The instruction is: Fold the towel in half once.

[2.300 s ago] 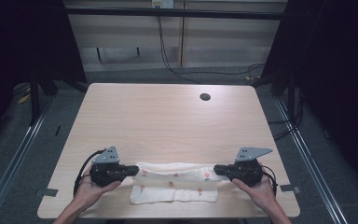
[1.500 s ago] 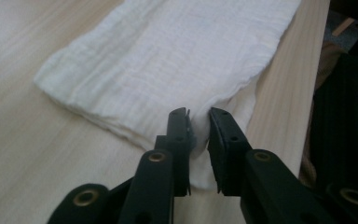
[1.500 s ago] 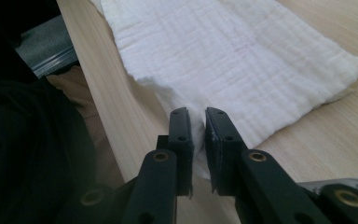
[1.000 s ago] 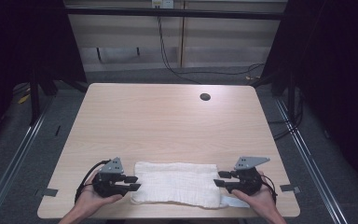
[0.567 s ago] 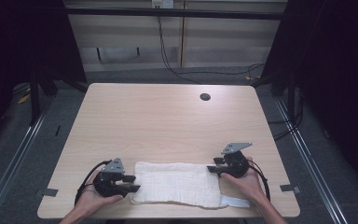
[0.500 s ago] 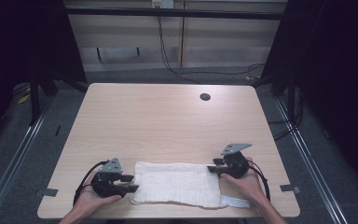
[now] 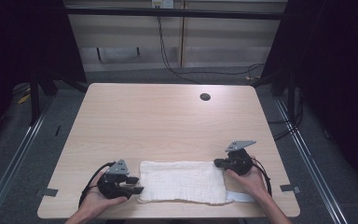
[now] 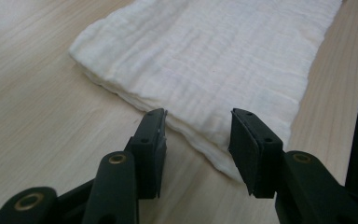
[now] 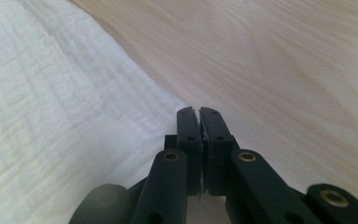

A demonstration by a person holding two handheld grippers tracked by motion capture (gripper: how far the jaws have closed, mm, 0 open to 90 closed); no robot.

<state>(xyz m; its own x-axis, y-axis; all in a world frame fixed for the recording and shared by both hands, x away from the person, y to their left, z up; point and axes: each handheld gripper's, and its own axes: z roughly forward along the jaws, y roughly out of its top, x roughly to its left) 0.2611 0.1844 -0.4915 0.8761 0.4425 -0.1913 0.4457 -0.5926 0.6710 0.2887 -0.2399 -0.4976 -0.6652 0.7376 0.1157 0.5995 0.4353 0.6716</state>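
- While the folded white muslin cloth (image 7: 182,181) lies flat as a long rectangle along the near edge of the pale wooden bench (image 7: 168,121), the folding looks partly done: layered edges show at its left end in the left gripper view.
- The left claw (image 8: 196,140) stands spread, its jaws having just eased slightly closer, with the cloth's near corner lying between them and neither pad pressing on it.
- The right claw (image 9: 199,140) has just closed and now sits pressed together at the cloth's far right corner; whether fabric is caught between the pads I cannot tell.
- A narrow white strip (image 7: 240,196) pokes out at the cloth's near right corner, beneath the right hand (image 7: 249,179).
- Judging by this, at least one more fold, end to end, seems left, and the left claw must first close on its corner.
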